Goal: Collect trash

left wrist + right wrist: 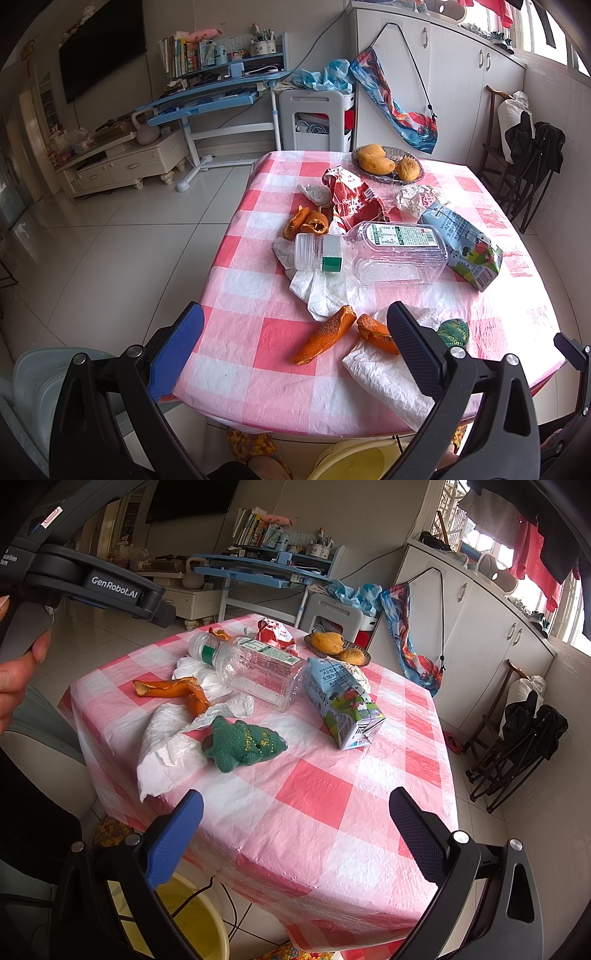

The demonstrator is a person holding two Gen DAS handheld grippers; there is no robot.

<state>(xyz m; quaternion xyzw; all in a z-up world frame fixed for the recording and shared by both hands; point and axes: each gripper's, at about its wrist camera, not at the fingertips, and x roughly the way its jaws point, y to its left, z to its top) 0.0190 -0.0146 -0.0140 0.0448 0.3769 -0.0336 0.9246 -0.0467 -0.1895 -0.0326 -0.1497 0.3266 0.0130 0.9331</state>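
Trash lies on the pink checked tablecloth (240, 354): orange peels (325, 336), crumpled white tissues (384, 373), an empty clear plastic bottle (373, 254) on its side, a milk carton (465, 251), a red snack wrapper (354, 199). My left gripper (295, 339) is open and empty, low over the near table edge, the peel between its fingers. My right gripper (295, 830) is open and empty above the table's near corner. In the right wrist view the bottle (255, 668), carton (343, 705), peels (173, 690) and tissue (166, 746) lie ahead.
A green knitted toy (243, 744) lies by the tissue. A bowl of mangoes (388, 164) stands at the far edge. A yellow bin (192, 923) sits on the floor below the near table edge. A folded chair (517, 738) stands at the right wall.
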